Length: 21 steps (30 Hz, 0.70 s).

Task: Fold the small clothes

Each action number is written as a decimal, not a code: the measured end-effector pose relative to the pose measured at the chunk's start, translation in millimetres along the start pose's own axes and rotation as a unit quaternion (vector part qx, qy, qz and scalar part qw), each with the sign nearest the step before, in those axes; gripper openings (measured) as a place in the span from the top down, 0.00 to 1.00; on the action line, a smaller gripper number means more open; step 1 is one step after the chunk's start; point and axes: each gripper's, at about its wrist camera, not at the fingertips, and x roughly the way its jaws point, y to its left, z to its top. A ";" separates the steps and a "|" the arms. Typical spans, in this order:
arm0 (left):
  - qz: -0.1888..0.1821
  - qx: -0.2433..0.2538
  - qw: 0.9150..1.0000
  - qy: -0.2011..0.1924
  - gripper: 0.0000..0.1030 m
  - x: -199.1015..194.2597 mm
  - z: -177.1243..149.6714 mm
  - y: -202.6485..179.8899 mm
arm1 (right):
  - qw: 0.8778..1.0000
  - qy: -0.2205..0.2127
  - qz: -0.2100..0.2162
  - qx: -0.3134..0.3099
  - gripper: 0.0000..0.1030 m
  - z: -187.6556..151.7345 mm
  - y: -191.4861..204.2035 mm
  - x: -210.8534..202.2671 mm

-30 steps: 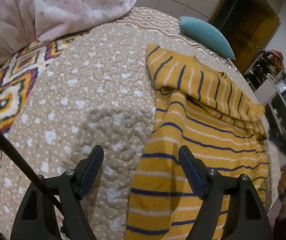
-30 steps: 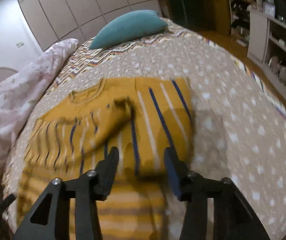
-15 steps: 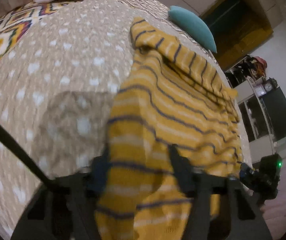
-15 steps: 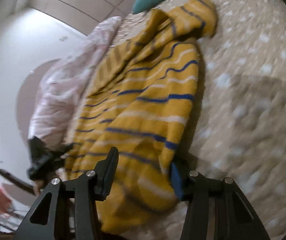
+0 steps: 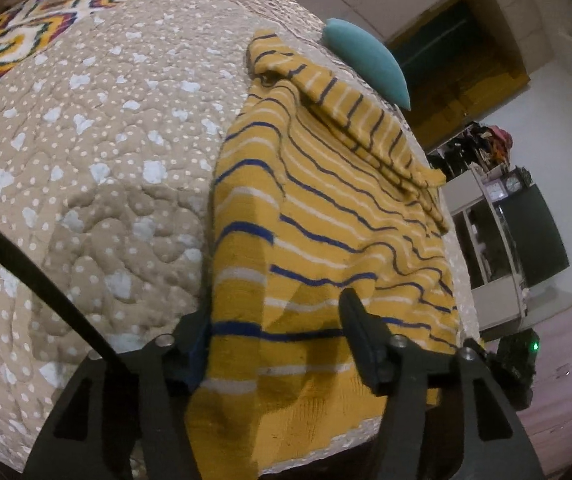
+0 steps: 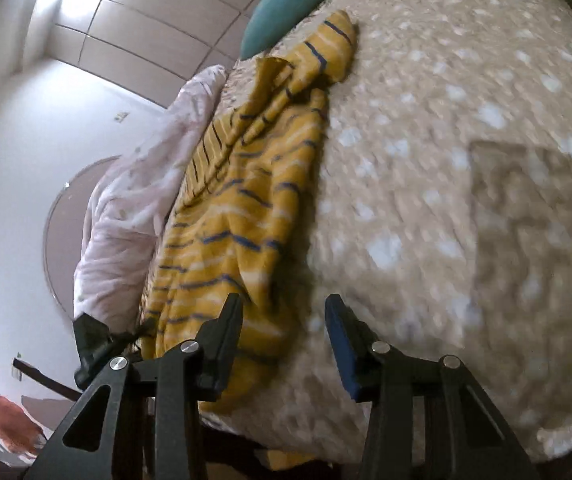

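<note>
A yellow sweater (image 5: 325, 216) with blue and white stripes lies on the bed (image 5: 98, 168), its hem at the near edge, a sleeve folded across its top. The left gripper (image 5: 274, 336) straddles the hem, jaws opening. The right gripper (image 6: 284, 328) stands half open beside the sweater's edge, holding nothing.

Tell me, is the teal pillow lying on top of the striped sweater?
No. The teal pillow lies on the bedspread beyond the sweater.
</note>
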 end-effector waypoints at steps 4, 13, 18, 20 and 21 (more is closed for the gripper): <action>0.009 0.013 1.000 -0.003 0.36 2.5 -3.3 -6.3 | 0.999 0.036 0.029 0.002 0.53 -32.0 6.2 15.4; -0.017 -0.016 1.000 -0.004 0.36 -3.3 -15.4 -2.2 | 0.995 0.058 0.080 -0.005 0.53 -38.9 32.6 59.2; 0.025 -0.021 0.999 -0.006 0.67 -3.3 -23.0 -5.9 | 0.996 0.046 0.071 -0.010 0.57 -39.8 35.8 63.1; 0.073 -0.013 0.997 -0.002 0.89 -3.4 -21.7 -9.0 | 0.998 0.043 0.049 -0.012 0.81 -38.3 45.3 74.9; 0.082 -0.015 0.996 0.002 0.90 -4.4 -19.0 -7.4 | 0.998 0.044 0.037 -0.011 0.89 -37.0 44.6 75.5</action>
